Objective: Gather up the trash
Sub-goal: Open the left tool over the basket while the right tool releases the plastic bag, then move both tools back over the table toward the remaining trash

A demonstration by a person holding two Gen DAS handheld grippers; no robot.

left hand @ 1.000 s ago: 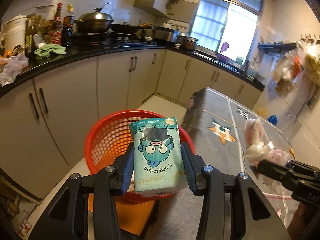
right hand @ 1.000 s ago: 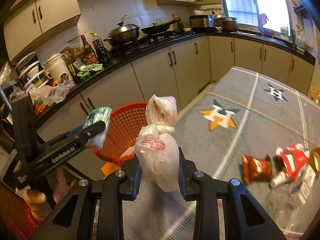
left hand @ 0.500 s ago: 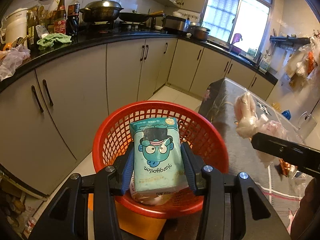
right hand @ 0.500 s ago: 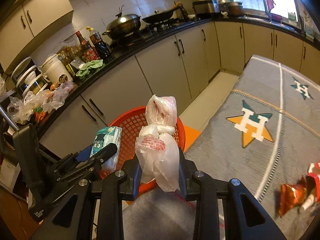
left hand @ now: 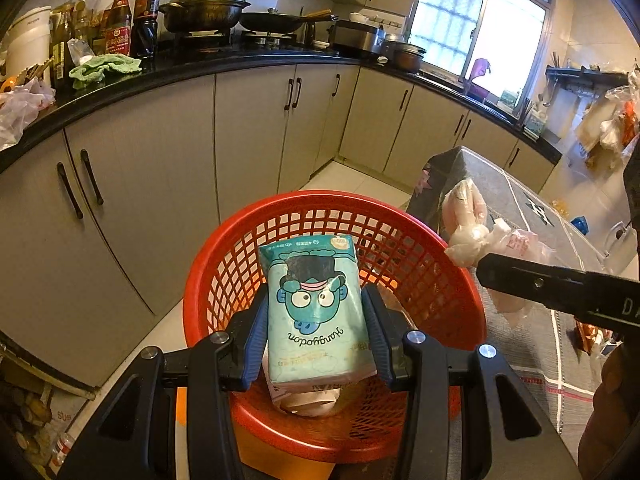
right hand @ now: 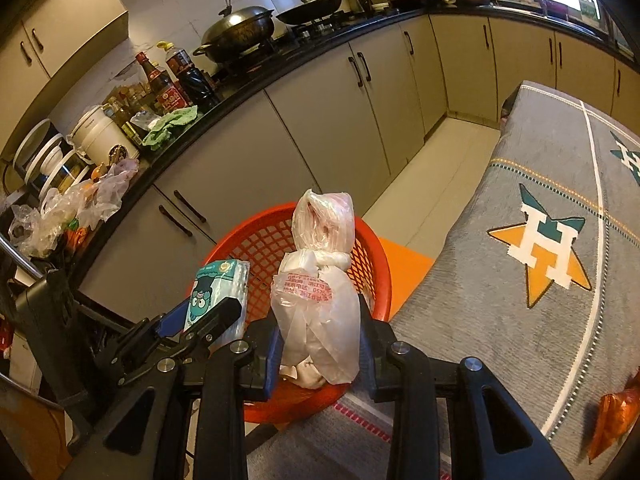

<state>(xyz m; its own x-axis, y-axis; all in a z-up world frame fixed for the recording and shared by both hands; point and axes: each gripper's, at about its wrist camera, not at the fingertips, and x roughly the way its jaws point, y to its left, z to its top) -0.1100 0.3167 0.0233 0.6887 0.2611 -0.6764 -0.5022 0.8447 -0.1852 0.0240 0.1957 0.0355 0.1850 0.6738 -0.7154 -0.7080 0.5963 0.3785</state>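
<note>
My left gripper (left hand: pixel 316 320) is shut on a teal tissue pack (left hand: pixel 316 312) with a cartoon face and holds it over the red mesh basket (left hand: pixel 420 236). The pack also shows in the right wrist view (right hand: pixel 218 292). My right gripper (right hand: pixel 318 336) is shut on a knotted clear plastic bag (right hand: pixel 318 280) and holds it at the basket's (right hand: pixel 376 264) right rim, beside the table. The bag also shows in the left wrist view (left hand: pixel 476 228). A pale item lies in the basket under the pack.
The basket stands on an orange stool (right hand: pixel 404 268) between beige cabinets (left hand: pixel 256 136) and a table with a grey star-print cloth (right hand: pixel 540 240). An orange snack wrapper (right hand: pixel 616 412) lies on the cloth at the right. The counter (left hand: pixel 120 76) holds bottles, pots and bags.
Both grippers have moved toward the basket with their loads. The tissue pack now hangs over the basket's middle and the bag has come to its right rim.
</note>
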